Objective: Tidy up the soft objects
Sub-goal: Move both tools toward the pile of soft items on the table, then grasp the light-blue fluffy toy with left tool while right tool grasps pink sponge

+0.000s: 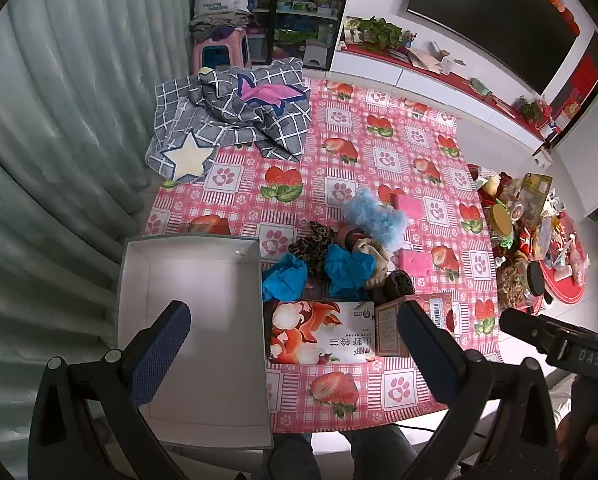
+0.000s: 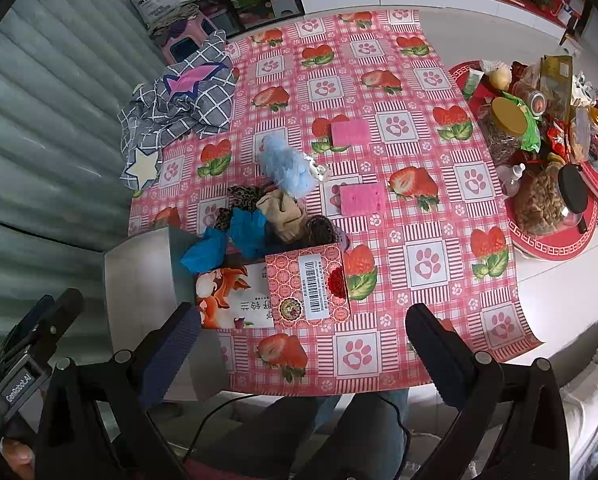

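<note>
Clearly the soft things (image 1: 339, 256) — socks, blue cloth, a fluffy piece — lie heaped at 12 o'clock from both grippers, just beside the empty white box (image 1: 191, 320), probably their destination. Left gripper (image 1: 295, 344) and right gripper (image 2: 303, 340) hover spread, holding nothing.

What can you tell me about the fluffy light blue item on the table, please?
The fluffy light blue item looks like a soft, shaggy plush or duster head, pale blue and elongated. It lies on the strawberry tablecloth at the far edge of the pile of soft things, against a beige cloth. A small white piece sits at its right end. A pink sponge lies just beyond it. Neither gripper touches it.
</note>
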Demonstrator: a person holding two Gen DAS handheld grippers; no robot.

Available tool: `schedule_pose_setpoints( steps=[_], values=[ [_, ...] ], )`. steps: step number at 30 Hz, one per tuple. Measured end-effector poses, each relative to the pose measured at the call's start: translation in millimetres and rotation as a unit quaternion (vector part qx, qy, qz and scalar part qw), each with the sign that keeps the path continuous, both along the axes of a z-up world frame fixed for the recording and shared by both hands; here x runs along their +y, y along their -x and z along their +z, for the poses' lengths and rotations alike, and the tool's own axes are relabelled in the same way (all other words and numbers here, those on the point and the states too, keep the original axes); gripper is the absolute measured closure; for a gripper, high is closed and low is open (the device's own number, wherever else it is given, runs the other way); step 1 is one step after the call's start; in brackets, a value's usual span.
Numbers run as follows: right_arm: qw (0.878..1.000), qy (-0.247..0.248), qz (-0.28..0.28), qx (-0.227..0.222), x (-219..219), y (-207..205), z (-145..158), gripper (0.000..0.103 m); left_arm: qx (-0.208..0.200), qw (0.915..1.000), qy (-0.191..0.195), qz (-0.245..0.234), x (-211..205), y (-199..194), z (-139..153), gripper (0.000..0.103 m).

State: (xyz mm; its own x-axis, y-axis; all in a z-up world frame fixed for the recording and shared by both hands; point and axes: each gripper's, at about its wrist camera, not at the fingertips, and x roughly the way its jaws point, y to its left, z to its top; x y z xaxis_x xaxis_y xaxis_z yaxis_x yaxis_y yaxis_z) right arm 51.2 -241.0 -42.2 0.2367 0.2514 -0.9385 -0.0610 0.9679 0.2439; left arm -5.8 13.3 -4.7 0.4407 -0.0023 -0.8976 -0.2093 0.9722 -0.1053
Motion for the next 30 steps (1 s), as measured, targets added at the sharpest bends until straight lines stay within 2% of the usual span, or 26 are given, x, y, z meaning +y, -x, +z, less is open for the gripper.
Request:
schedule_pose_setpoints(
  steps=[3, 6, 10, 12, 16, 22, 26, 30],
  values=[
    [1.0, 0.019, 0.002, 0.002, 0.2, -0.4, -3.1, 0.0, 0.025, 0.9996, -0.011, 0.002, -7.3, 1.4, -9.5, 0.0],
    [0.996, 0.086, 0.002, 0.005, 1.4, -0.8, -5.9, 0.0, 0.041, 0.9991, -0.008, 0.005, -7.3, 0.4, -18.0, 0.0],
    [0.997, 0.073, -0.003, 0.028, -3.3, -1.8, -9.0, 0.0, 0.088, 0.9961, -0.003, 0.004, -11.1, -3.8, -25.4, 0.0],
    [0.999, 0.047, -0.006, 0.026, -5.9, -2.9, -13.1, 0.0, 0.101, 0.9949, -0.004, 0.002, -15.8, -5.0, -30.5, 0.0],
    [0.999, 0.035, -0.01, 0.034, -13.2, -7.9, -22.1, 0.0, 0.086, 0.9963, -0.006, -0.001, -19.4, -10.7, -40.9, 0.0],
    [0.997, 0.034, -0.01, 0.064, -24.7, -32.1, -41.1, 0.0, 0.089, 0.9958, -0.021, 0.003, -23.1, -30.7, -53.9, 0.0],
    [0.996, 0.036, -0.004, 0.087, -34.5, -58.2, -57.8, 0.0, 0.11, 0.9934, -0.033, 0.005, -27.7, -55.6, -64.9, 0.0],
    [0.992, 0.042, 0.003, 0.115, -44.4, -86.3, -77.7, 0.0, 0.125, 0.992, -0.015, -0.007, -37.8, -88.8, -79.4, 0.0]
  ],
)
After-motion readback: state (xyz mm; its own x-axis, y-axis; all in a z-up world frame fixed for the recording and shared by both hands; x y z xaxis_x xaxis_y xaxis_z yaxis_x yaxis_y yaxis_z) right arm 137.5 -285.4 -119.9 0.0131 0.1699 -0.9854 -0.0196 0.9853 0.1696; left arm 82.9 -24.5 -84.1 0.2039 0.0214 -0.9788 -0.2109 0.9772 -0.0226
